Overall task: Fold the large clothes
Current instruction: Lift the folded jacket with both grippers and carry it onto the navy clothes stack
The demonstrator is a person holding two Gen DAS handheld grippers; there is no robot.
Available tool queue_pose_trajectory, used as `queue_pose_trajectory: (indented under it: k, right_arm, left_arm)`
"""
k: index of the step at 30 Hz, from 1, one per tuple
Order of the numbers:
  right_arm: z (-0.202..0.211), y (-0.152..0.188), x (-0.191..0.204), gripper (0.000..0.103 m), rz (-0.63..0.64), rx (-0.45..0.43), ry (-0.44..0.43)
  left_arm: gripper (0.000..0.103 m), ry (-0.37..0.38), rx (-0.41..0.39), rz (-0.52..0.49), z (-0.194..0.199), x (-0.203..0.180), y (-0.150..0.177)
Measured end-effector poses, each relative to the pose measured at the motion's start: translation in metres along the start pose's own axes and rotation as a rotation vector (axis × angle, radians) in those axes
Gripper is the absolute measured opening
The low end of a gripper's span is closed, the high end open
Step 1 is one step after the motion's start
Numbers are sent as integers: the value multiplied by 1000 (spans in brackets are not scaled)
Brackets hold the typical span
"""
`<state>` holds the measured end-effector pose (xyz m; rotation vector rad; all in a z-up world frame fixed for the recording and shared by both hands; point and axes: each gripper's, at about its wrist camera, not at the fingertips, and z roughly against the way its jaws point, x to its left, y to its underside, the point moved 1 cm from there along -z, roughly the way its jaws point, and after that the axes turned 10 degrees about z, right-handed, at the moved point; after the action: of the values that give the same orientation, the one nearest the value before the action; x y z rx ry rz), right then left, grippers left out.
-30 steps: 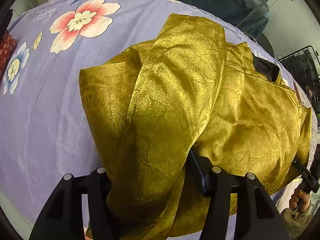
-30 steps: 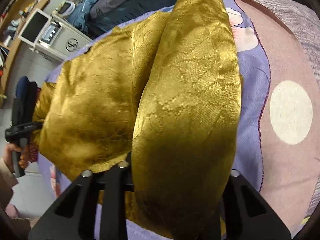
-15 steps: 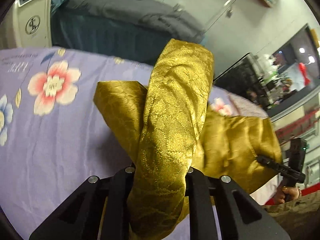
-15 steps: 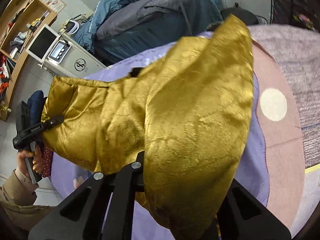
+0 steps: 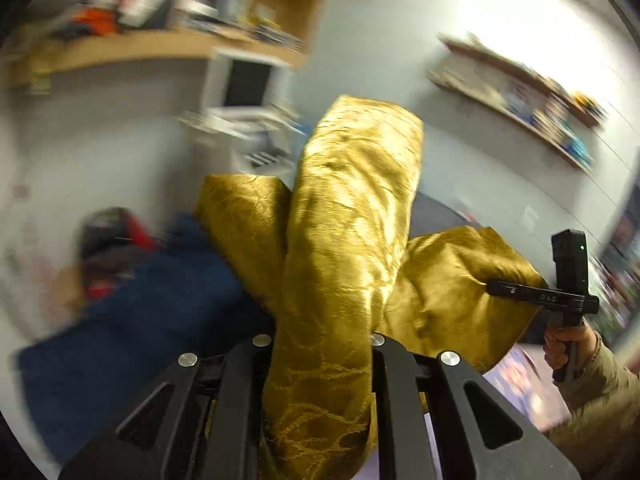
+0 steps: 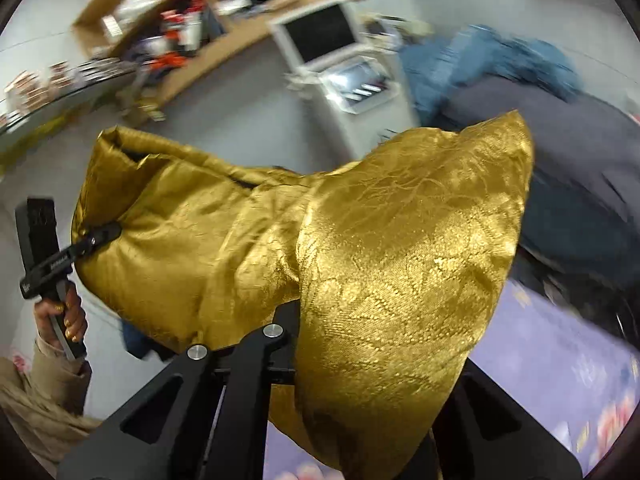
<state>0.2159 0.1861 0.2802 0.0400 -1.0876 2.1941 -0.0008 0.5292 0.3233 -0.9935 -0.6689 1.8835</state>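
garment: gold brocade garment (image 5: pixel 352 240), lifted clear of the bed and slung in the air between both tools; a thick fold stands up over each set of jaws.
left hand-held gripper (image 5: pixel 320 344): clenched on a bunched roll of the gold cloth, its jaws having just closed in on it; from the right view the same tool (image 6: pixel 100 236) pinches the far left corner, a hand (image 6: pixel 66 320) on its handle.
right hand-held gripper (image 6: pixel 360 320): clenched on the cloth, which drapes over and hides the pads; from the left view it (image 5: pixel 516 290) bites the right-hand edge, held by a hand (image 5: pixel 568 344).
bed: purple floral sheet (image 6: pixel 560 360) low at the near right, well below the hanging cloth.
background: shelves, a white monitor (image 6: pixel 320 32) and a dark pile of clothing (image 6: pixel 580 160), all smeared by motion blur (both cameras).
step in hand: judged to be the lift-and-shake before laying flat.
how to do it well: keep both grips level and pull them apart so the span goes taut; let the bunched folds drop out; lower the far hem onto the sheet first.
risk: slippery weave could slide out of one pinch.
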Motion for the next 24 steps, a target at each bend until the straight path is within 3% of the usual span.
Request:
queue_pose_trajectory:
  k: [3, 5, 7, 8, 10, 12, 13, 15, 17, 18, 20, 24]
  right_arm:
    - [-76, -80, 44, 11, 97, 10, -137]
    - [-137, -118, 68, 11, 69, 76, -237]
    - [-196, -145, 87, 12, 69, 148, -299]
    - [-228, -157, 99, 12, 111, 177, -290]
    - [-281, -173, 117, 12, 162, 225, -294]
    - [-324, -176, 127, 12, 195, 274, -265]
    - [-348, -171, 126, 13, 169, 315, -259]
    - [-381, -162, 119, 21, 114, 354, -246]
    - [-400, -156, 105, 39, 57, 364, -244]
    - [-408, -153, 99, 42, 41, 369, -237]
    - [-423, -148, 88, 51, 24, 381, -235]
    - [-413, -120, 72, 65, -30, 383, -200]
  left_arm:
    - [14, -207, -144, 151, 67, 69, -13]
    - [14, -292, -189, 254, 89, 102, -5]
    - [15, -367, -191, 350, 94, 136, 15]
    - [16, -393, -177, 390, 91, 151, 27]
    - [17, -438, -89, 491, 70, 188, 58]
    - [23, -475, 1, 588, 47, 220, 92]
    - [34, -484, 16, 630, 40, 232, 106]
    - [52, -452, -18, 752, 42, 258, 129]
    - [65, -399, -50, 823, 45, 275, 138]
    - [71, -390, -50, 834, 45, 278, 140]
    - [75, -397, -32, 807, 39, 282, 140]
    - [90, -493, -12, 719, 19, 281, 129]
